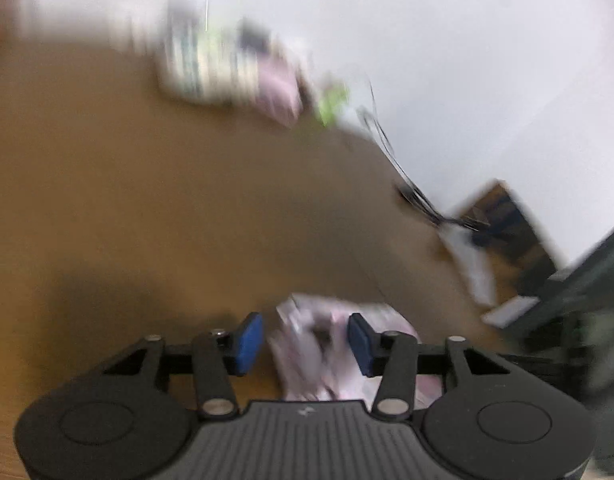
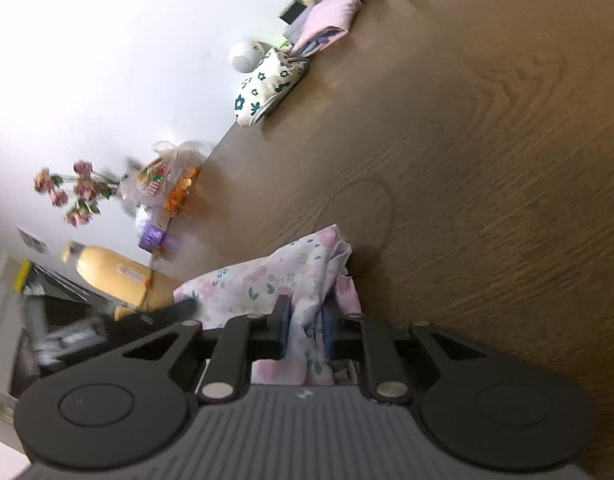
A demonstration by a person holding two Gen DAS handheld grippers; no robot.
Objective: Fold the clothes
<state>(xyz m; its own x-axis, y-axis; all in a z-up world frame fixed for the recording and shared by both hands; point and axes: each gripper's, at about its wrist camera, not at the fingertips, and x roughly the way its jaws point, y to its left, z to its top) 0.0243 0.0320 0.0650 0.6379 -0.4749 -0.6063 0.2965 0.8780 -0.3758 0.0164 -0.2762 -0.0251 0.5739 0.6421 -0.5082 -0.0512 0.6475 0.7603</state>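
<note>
A pale cloth with a pink flower print (image 2: pixel 275 272) is bunched over the brown wooden table (image 2: pixel 467 160). My right gripper (image 2: pixel 305 330) is shut on a fold of it, and the fabric stands up between the blue pads. In the blurred left wrist view the same pink-and-white cloth (image 1: pixel 307 316) lies crumpled under my left gripper (image 1: pixel 305 343). Its blue pads (image 1: pixel 249 340) stand wide apart on either side of the cloth, not pressing it.
Folded clothes sit along the wall edge: a pink pile (image 2: pixel 331 20) and a cream piece with dark green flowers (image 2: pixel 271 80). A vase of flowers (image 2: pixel 71 192), a yellow bottle (image 2: pixel 115 276), black cables (image 1: pixel 407 176) and an open box (image 1: pixel 503 224) line the table's edges.
</note>
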